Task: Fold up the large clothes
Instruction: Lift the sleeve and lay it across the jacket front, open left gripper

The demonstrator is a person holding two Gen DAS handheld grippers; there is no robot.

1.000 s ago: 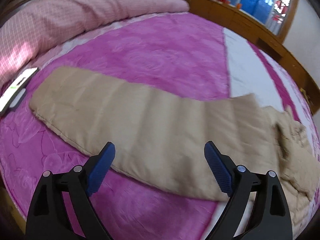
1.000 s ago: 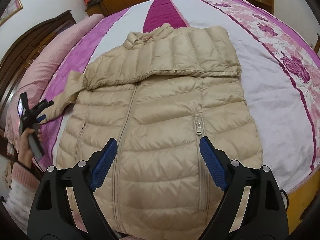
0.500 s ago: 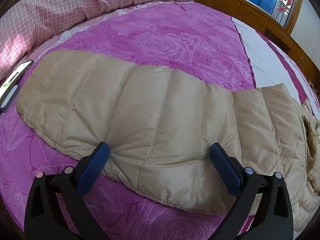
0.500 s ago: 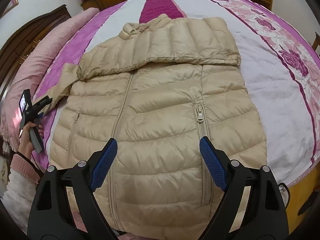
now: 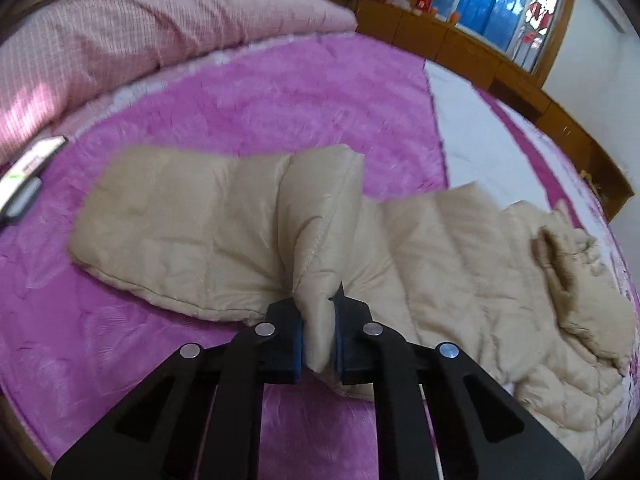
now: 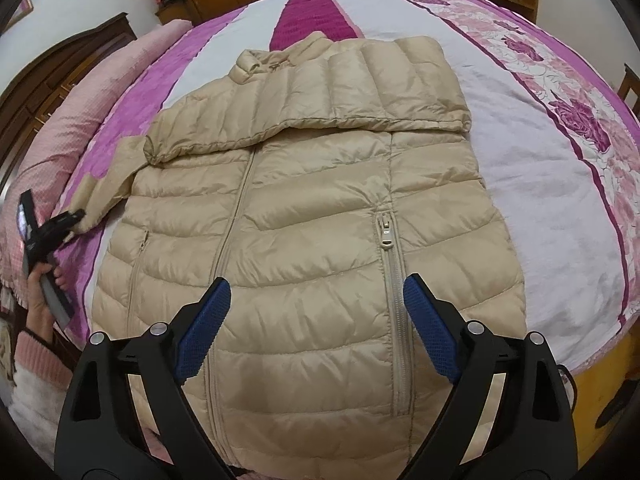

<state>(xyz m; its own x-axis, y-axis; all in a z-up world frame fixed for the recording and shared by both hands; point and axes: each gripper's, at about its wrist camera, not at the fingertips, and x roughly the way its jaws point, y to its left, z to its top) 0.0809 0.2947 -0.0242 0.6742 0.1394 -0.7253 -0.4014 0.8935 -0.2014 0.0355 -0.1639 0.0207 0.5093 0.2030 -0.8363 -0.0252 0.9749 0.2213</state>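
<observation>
The jacket [image 6: 304, 216] is a beige quilted puffer, so it should be light, soft and springy: the fill squashes under a pinch and pushes back, and the smooth, shiny shell looks likely to slip, so any fold will probably want pressing flat before it holds. Good places to take hold would be seams, cuffs and the hem, where the cloth is thinner and stitched, not the fat middle of a baffle. The left gripper [image 5: 319, 336] is doing about that: its jaws are closed on a bunched ridge of the sleeve [image 5: 224, 224] near its lower seam, partway along, with cloth pinched between the blue pads. That sleeve stretches out over the purple side of the bed [image 5: 256, 96], toward the pink pillow [image 5: 120, 40]. The right gripper [image 6: 316, 330] hangs open above the lower front of the jacket, gripping nothing, one pad close to the pocket zip [image 6: 386, 236]. The body lies flat, front up and zipped, across the middle of the bed, collar toward the far edge, with the other sleeve [image 6: 320, 108] folded across the chest.
</observation>
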